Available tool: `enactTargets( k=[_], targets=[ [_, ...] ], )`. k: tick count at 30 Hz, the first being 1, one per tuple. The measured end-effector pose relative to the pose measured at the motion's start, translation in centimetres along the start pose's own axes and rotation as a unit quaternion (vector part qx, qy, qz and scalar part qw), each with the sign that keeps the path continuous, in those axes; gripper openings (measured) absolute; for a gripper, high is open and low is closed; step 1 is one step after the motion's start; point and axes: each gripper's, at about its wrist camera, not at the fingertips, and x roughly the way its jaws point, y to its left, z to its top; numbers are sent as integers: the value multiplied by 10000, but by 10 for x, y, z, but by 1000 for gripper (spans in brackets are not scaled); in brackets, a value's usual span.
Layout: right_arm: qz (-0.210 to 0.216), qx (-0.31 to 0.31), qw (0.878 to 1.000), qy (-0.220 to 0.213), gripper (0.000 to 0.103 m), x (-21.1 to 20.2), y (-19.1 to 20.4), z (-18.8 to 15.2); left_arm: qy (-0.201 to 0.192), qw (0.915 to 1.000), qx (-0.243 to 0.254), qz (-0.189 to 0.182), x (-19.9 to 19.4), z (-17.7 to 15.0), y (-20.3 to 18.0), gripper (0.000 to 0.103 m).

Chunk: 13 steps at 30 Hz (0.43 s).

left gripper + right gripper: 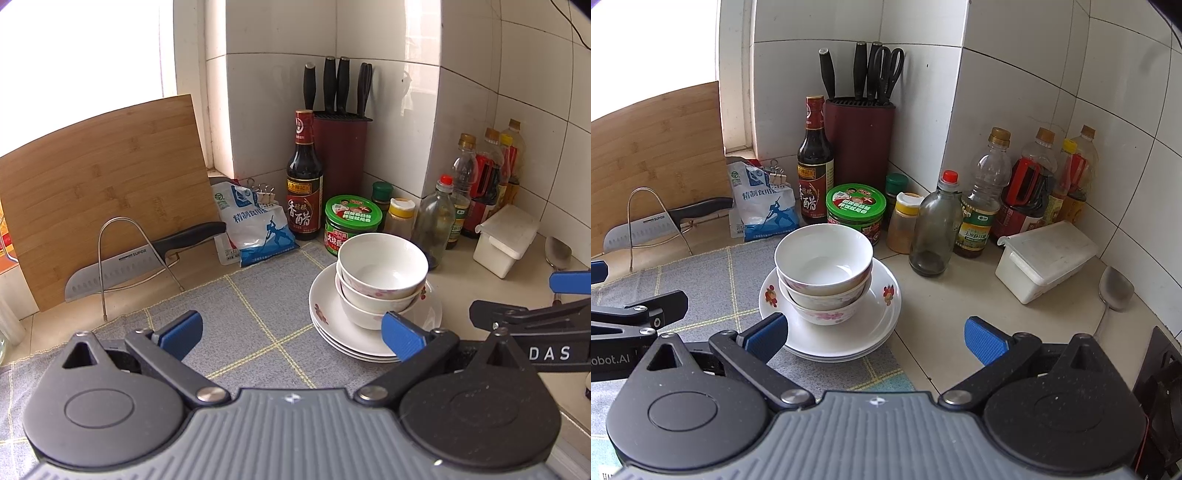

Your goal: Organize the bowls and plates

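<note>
- Evidently the stacking is complete: three white floral ceramic bowls (pixel 823 280) are nested on a pile of white floral ceramic plates (pixel 886 317), presumably to save counter space.
- The plate pile is set on the right edge of the grey checked cloth mat (pixel 236 314), partly overhanging onto the beige counter (pixel 960 325); the mat likely cushions the crockery.
- Behind the plates, the green-lidded round jar (pixel 856 206) and the dark vinegar bottle (pixel 815 162) are kept back against the tiled wall.
- The left gripper (pixel 291 334) is held spread, nothing pinched, just left of the plates.
- The right gripper (pixel 875 336) is likewise spread and empty, in front of the plates, one blue pad (pixel 768 336) seen over their rim; contact cannot be told.
</note>
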Motion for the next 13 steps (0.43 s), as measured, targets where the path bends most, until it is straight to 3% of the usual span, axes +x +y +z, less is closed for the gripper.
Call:
enactTargets(
  k=[13],
  targets=[
    [-26,-19,10000,-28,103,-1,-2,-2,13,10000,13,-15,1,0,1,102]
  ],
)
